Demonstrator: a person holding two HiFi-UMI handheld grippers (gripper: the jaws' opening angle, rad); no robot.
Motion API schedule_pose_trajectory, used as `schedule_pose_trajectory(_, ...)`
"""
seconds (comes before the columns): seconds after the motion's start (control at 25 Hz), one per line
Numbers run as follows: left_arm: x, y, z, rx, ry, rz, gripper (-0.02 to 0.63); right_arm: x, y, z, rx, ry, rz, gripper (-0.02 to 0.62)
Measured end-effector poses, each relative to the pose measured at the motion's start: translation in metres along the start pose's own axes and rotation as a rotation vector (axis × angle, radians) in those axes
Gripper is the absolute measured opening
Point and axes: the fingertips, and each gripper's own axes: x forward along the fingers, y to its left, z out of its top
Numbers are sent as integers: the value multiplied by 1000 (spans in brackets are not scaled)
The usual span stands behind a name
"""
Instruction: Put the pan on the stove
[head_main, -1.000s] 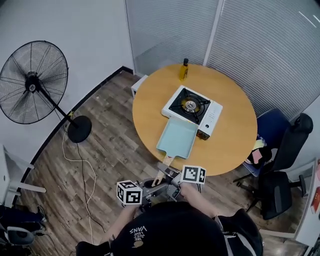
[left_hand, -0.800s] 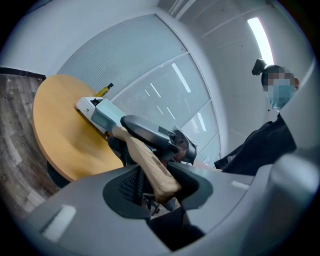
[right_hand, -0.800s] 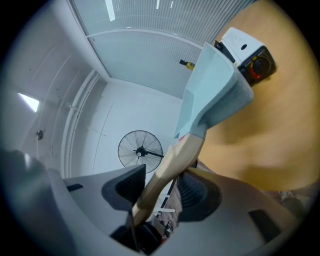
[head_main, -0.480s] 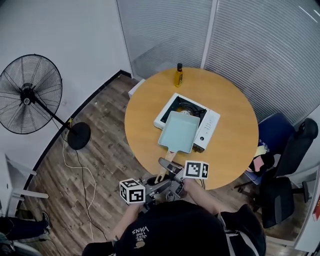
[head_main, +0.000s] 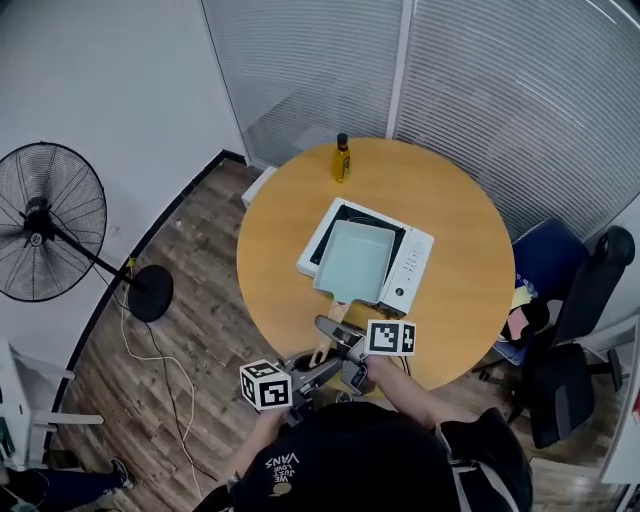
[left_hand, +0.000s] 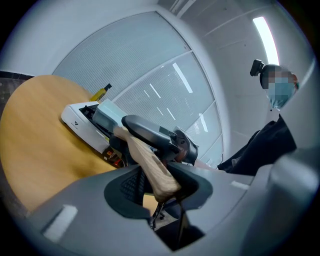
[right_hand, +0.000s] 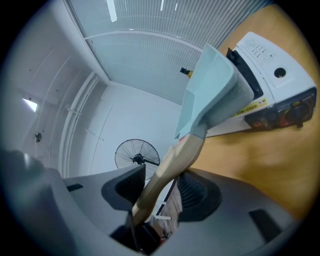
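Note:
A pale teal rectangular pan (head_main: 354, 262) lies over the burner of the white portable stove (head_main: 412, 272) on the round wooden table (head_main: 270, 250); I cannot tell whether it rests on the stove. Its wooden handle (head_main: 329, 328) points back toward me. My left gripper (head_main: 316, 366) is shut on the handle's end (left_hand: 159, 176). My right gripper (head_main: 338, 336) is shut on the handle (right_hand: 167, 170) a little closer to the pan (right_hand: 210, 95). The stove's front with its knob (right_hand: 280, 107) sits right of the pan in the right gripper view.
A small yellow oil bottle (head_main: 342, 158) stands at the table's far edge. A standing fan (head_main: 45, 225) with a trailing cord is on the floor at the left. Dark office chairs (head_main: 575, 300) crowd the right. Glass partitions close the back.
The pan has travelled from the table beside the stove's near side to over the burner, which it now covers. Both grippers moved forward with it, still shut on the handle.

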Motion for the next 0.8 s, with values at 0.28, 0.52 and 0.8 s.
schedule_pose_trajectory(0.28,1,31,26,13,73,-43,117,27,-12,29,13,-72,-14,181)
schedule_pose_trajectory(0.52,3,53,45,20,114,-84,115,45,-20,50,24,-137,-27,181)
schedule_pose_trajectory(0.8,13,69,58,8,126,-90,110,52,-32,68,26,-166,-43,184)
